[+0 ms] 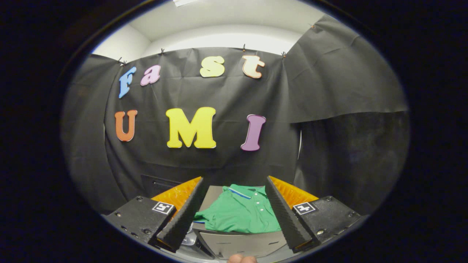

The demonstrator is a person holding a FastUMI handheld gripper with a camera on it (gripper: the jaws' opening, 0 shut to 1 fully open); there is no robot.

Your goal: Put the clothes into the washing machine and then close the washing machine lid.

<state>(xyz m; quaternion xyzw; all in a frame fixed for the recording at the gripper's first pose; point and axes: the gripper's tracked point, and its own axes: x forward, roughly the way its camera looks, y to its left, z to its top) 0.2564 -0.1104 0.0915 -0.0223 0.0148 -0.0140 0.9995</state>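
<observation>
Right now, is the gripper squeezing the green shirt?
No, the gripper is open, its fingers spread apart above the green shirt, not pressing it.

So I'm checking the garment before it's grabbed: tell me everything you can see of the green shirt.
The green shirt is a polo of soft fabric with a collar, a placket with small pale buttons and a blue-white stripe near the collar. It lies loosely folded on a grey surface, ahead of the open gripper, seen between its fingers, untouched.
</observation>
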